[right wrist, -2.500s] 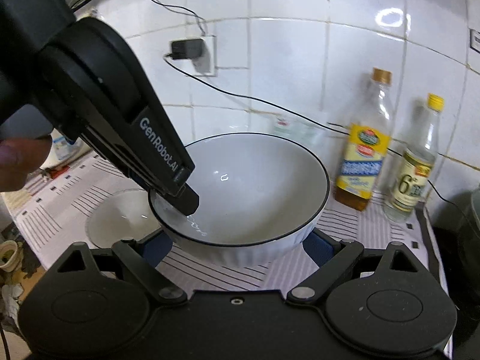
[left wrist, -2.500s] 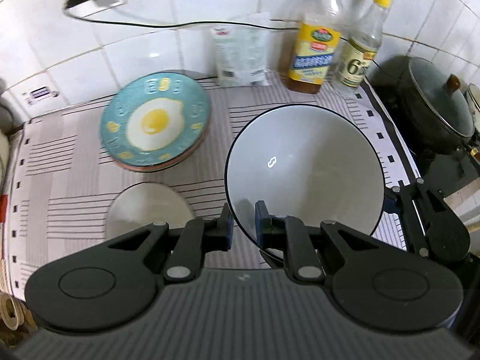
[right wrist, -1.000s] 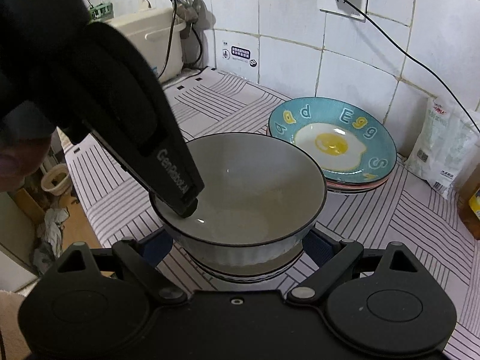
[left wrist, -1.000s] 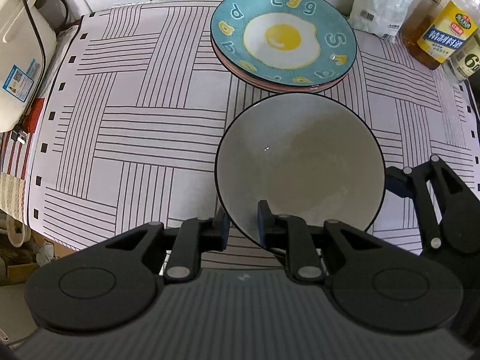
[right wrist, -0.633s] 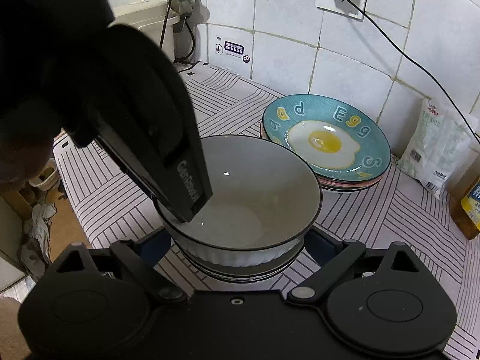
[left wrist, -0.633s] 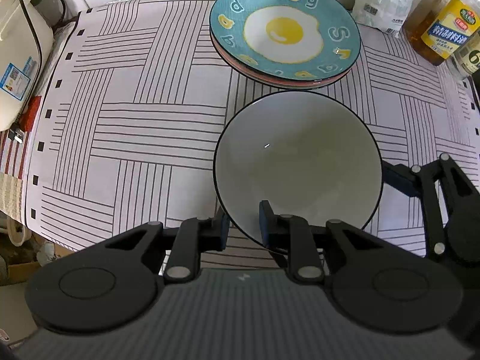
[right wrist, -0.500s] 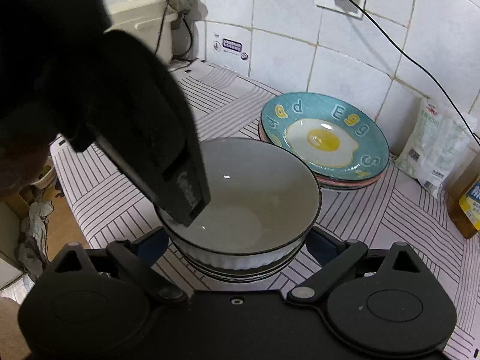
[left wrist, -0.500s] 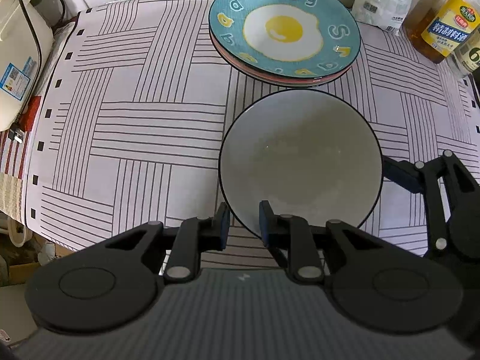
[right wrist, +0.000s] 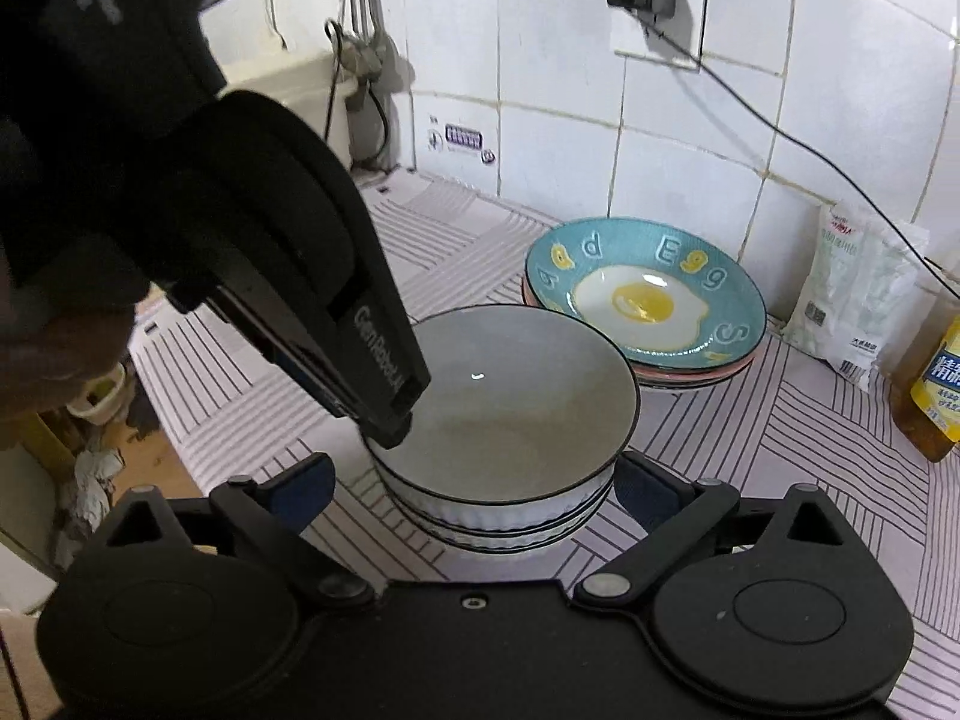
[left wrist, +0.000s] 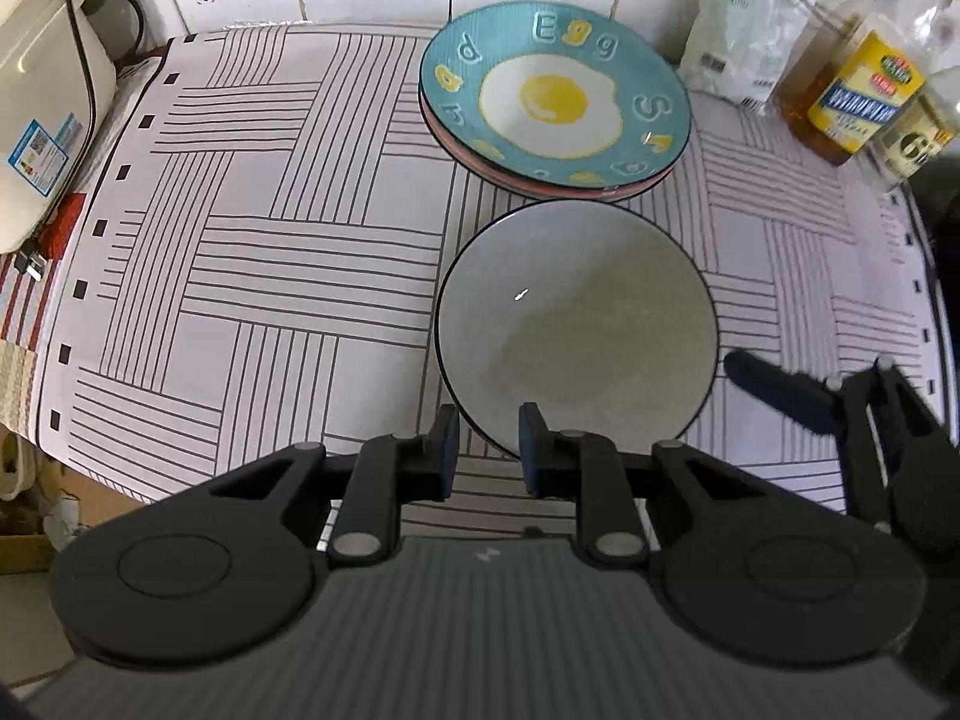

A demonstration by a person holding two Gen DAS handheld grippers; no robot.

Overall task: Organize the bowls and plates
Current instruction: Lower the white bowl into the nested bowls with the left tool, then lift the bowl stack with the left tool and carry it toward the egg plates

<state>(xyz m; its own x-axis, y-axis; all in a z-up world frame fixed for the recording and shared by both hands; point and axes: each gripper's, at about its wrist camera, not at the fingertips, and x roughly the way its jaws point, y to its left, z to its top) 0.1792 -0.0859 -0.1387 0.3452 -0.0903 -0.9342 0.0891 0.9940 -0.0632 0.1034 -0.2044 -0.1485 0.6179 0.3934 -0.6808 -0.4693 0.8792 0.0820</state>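
Note:
A white bowl [left wrist: 576, 330] with a dark rim sits nested in a second ribbed white bowl [right wrist: 498, 531] on the striped cloth. My left gripper [left wrist: 487, 450] comes down steeply on the top bowl's near rim. Its pads are close together with the rim between them, shut on it. In the right wrist view the left gripper [right wrist: 390, 426] touches that rim at the bowl's left side. My right gripper [right wrist: 474, 486] stands open wide, with one finger on each side of the bowl stack and clear of it. Behind the bowls, a teal egg plate [left wrist: 552, 102] lies on a pink plate [right wrist: 690, 375].
A white appliance [left wrist: 42, 120] stands at the far left. A white bag [left wrist: 738, 42], an oil bottle [left wrist: 852, 96] and a second bottle [left wrist: 918, 138] line the tiled wall at the right. A dark pot [left wrist: 942, 210] is at the right edge. The counter's front edge runs near the grippers.
The bowl was carried left and set down into the ribbed bowl. The right jaws, earlier against its sides, now stand apart from it. The bowl looks smaller in the left wrist view.

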